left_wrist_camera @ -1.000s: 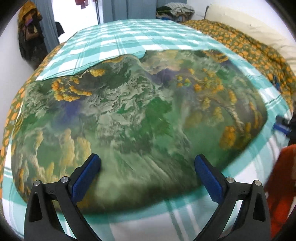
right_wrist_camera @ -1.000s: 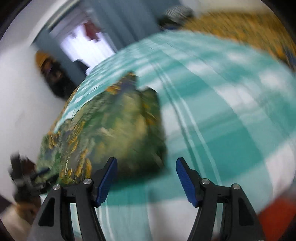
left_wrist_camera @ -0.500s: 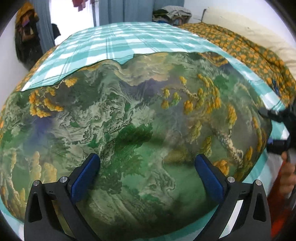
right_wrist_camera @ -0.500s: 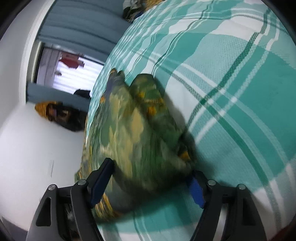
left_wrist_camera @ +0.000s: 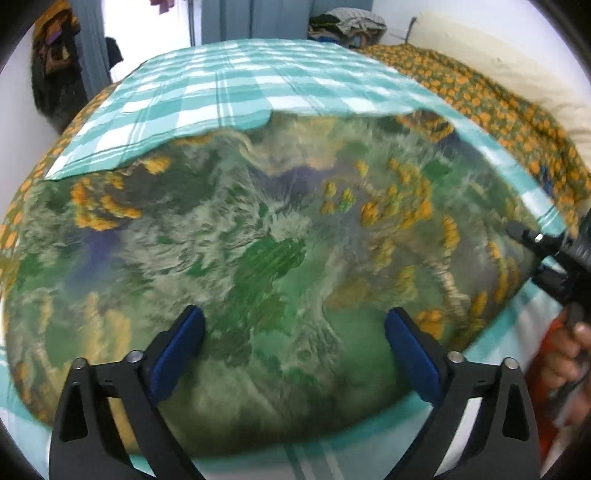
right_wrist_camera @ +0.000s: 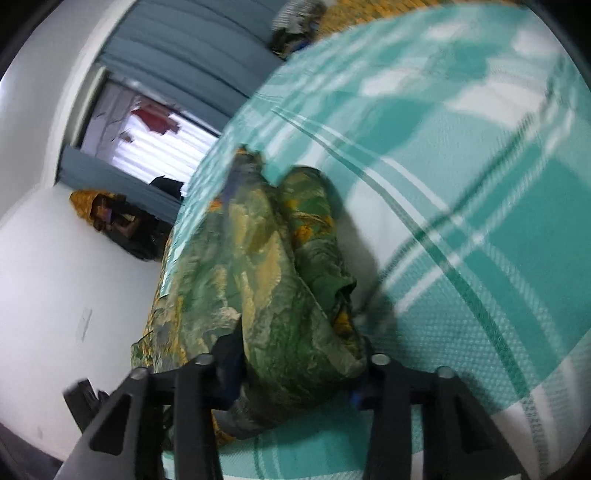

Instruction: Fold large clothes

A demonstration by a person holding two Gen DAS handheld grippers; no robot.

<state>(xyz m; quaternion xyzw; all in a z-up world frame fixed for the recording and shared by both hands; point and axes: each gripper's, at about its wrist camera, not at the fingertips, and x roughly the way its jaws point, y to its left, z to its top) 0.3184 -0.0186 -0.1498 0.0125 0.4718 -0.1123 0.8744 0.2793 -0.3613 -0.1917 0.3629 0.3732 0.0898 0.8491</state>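
A large green garment with orange and cream print [left_wrist_camera: 280, 258] lies spread on the bed. My left gripper [left_wrist_camera: 293, 347] is open, its blue pads wide apart just above the garment's near edge. My right gripper [right_wrist_camera: 295, 373] has closed on the bunched right end of the garment [right_wrist_camera: 280, 288], with cloth filling the space between its fingers. The right gripper also shows in the left wrist view [left_wrist_camera: 554, 258] at the garment's right edge, held by a hand.
The bed has a teal and white checked sheet [left_wrist_camera: 240, 85]. An orange-flowered blanket [left_wrist_camera: 498, 107] lies along the far right side. Clothes are piled at the back [left_wrist_camera: 343, 26]. A dark bag hangs on the left wall [left_wrist_camera: 55, 74].
My right gripper has moved onto the garment's right end and closed on it, bunching the cloth. The left gripper stays open and has drawn back slightly towards the near edge.
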